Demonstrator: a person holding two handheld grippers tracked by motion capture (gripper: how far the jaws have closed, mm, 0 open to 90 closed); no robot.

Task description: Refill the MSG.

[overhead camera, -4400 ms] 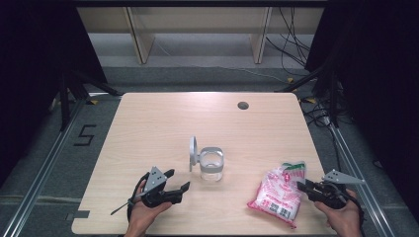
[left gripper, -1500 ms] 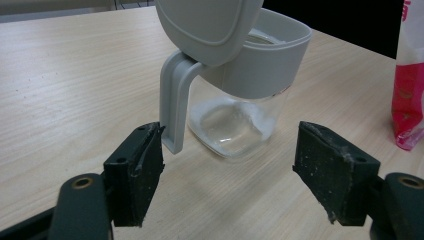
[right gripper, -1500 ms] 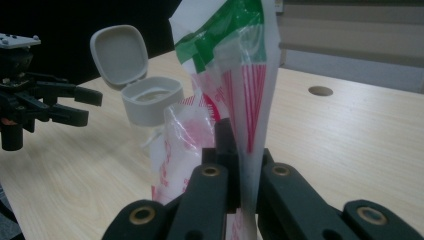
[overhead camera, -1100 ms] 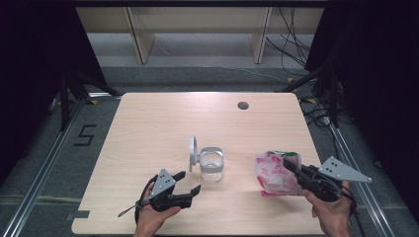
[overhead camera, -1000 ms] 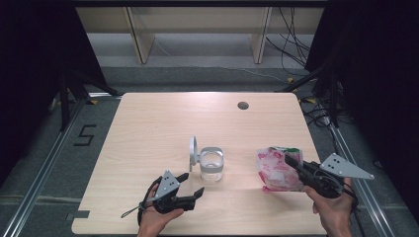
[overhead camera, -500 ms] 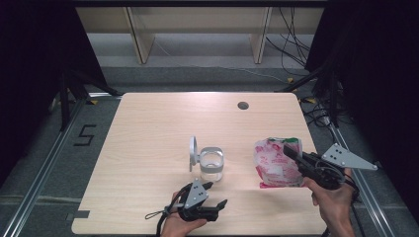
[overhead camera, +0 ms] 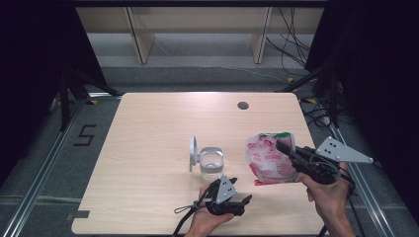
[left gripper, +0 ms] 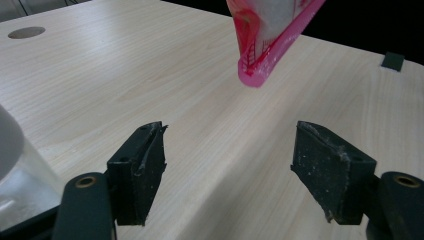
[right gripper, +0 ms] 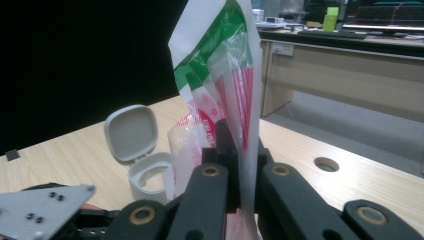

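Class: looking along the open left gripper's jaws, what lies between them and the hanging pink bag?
Nothing but bare table: in the left gripper view, plain wood runs from the left gripper to the bag, which hangs above it.

In the left gripper view the bag is cut off by the top edge, so just its pink bottom corner hangs above the table. The jar beside it is a blurred sliver at the left edge. In the right gripper view the right gripper hides the bag's lower part, and the bag covers part of the jar's rim. The print on the bag is too small to read from above.
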